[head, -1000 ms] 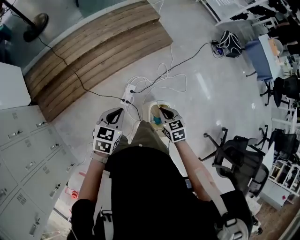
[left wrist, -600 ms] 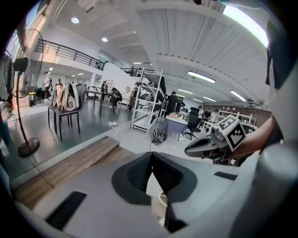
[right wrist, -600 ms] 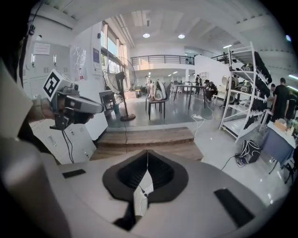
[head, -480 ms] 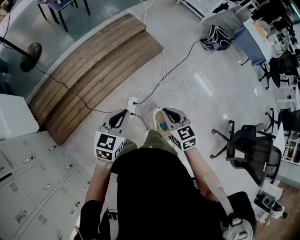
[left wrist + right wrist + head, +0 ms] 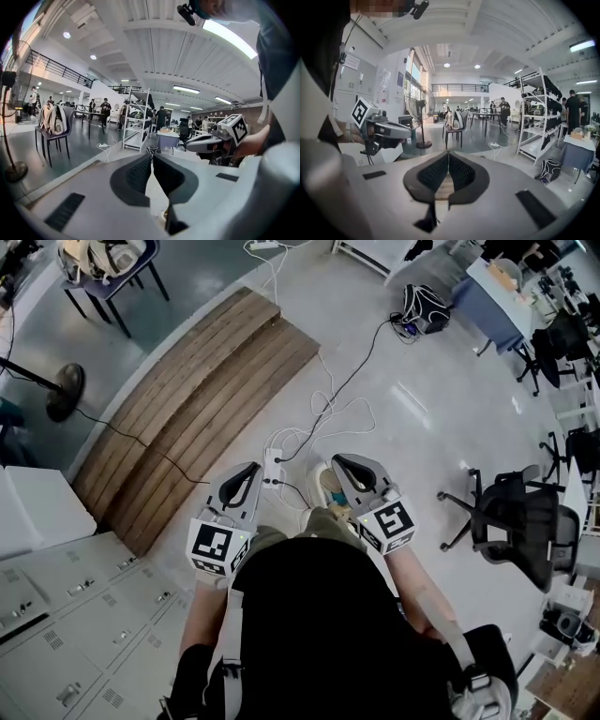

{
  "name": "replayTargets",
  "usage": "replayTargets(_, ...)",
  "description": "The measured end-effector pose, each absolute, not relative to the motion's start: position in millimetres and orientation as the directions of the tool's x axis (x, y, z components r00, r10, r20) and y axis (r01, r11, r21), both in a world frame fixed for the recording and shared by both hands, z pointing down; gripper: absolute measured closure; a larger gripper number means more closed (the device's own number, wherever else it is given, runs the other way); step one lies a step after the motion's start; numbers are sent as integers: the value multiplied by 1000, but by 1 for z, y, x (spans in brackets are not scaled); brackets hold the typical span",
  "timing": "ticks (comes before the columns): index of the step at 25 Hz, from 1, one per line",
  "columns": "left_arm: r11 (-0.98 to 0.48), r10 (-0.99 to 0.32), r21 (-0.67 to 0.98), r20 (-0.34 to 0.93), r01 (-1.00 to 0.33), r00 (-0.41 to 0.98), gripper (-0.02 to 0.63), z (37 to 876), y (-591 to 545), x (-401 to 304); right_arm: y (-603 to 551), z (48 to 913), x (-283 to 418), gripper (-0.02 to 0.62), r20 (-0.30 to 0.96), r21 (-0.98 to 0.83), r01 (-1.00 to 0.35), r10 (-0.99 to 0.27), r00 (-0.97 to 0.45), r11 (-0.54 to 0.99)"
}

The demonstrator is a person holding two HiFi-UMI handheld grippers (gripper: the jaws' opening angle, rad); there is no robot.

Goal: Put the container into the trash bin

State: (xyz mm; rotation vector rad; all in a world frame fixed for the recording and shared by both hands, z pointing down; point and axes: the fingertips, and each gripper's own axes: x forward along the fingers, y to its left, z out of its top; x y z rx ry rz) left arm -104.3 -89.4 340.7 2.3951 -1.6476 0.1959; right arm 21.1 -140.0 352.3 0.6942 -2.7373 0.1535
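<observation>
In the head view a white trash bin [image 5: 322,476] stands on the floor just ahead of the person's feet. A teal thing [image 5: 335,494] shows inside it, and the right gripper covers part of the bin. My left gripper [image 5: 251,468] is held left of the bin, high above the floor, with its jaws shut and nothing between them. My right gripper [image 5: 339,460] hangs over the bin's right side, also shut and empty. The left gripper [image 5: 152,156] looks out nearly level across the room, as does the right gripper [image 5: 448,153].
A power strip [image 5: 274,465] with white cables lies on the floor by the bin. A wooden platform [image 5: 197,399] runs to the upper left, grey lockers [image 5: 66,615] stand at the lower left, and a black office chair [image 5: 511,521] sits at the right. People and shelves fill the far room.
Both grippers have risen away from the bin and tipped up from pointing down toward level. Their jaws have stayed shut, and the floor looks farther off.
</observation>
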Motion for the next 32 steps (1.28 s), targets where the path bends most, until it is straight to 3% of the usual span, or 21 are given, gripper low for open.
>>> replayTargets(16,-356,-930,32,81,-934,358,597,265,-77,-94,-109,278,39,578,116,1,-486,-482,-868,874)
replayTargets(32,-351,-930,22,109,-936,351,598,265,-74,-84,-105,276,31,578,110,-8,-447,-443,-890,895)
